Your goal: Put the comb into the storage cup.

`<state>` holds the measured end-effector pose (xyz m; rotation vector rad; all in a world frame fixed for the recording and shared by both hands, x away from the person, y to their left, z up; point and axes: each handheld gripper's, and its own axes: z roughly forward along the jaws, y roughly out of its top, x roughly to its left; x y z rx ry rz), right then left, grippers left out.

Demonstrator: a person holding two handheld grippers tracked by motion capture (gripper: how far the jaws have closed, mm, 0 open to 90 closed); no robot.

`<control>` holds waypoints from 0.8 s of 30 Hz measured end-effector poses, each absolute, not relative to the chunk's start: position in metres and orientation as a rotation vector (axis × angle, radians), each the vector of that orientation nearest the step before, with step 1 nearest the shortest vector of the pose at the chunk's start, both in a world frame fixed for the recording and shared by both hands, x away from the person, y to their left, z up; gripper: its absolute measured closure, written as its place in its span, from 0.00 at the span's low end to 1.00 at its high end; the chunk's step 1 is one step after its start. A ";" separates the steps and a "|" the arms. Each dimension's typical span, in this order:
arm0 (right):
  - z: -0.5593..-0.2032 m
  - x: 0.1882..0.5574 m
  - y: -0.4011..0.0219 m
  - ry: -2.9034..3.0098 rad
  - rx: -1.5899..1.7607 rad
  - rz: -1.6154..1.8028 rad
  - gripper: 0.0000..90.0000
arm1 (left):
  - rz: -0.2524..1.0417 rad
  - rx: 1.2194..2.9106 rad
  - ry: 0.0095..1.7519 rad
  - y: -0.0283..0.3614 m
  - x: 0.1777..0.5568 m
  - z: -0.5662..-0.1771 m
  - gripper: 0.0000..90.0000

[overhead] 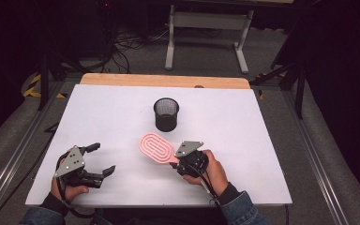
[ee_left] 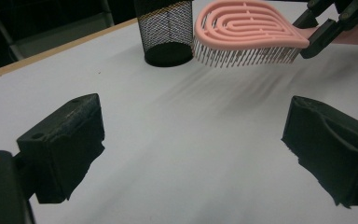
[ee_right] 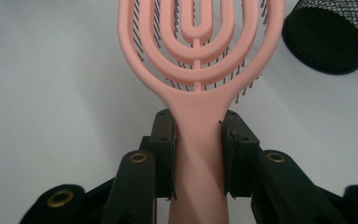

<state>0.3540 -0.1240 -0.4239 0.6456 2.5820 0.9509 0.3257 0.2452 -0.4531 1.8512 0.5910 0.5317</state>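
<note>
Both right claw (ee_right: 198, 154) pads grip the hairbrush (ee_right: 200, 60) handle, bristles down.

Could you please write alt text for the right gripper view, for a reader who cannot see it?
The right gripper clamps the handle of a pink hairbrush between its two black jaws, the brush's looped head pointing away over a white table. A black mesh cup stands at the upper right.
</note>
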 end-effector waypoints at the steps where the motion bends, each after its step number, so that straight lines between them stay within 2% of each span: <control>1: -0.423 0.354 -0.124 2.573 0.643 0.957 0.77 | 0.531 1.851 0.590 0.245 0.326 -0.453 0.07; 24: -0.406 0.345 -0.137 2.291 0.642 1.203 0.77 | 0.473 1.768 0.596 0.234 0.330 -0.438 0.08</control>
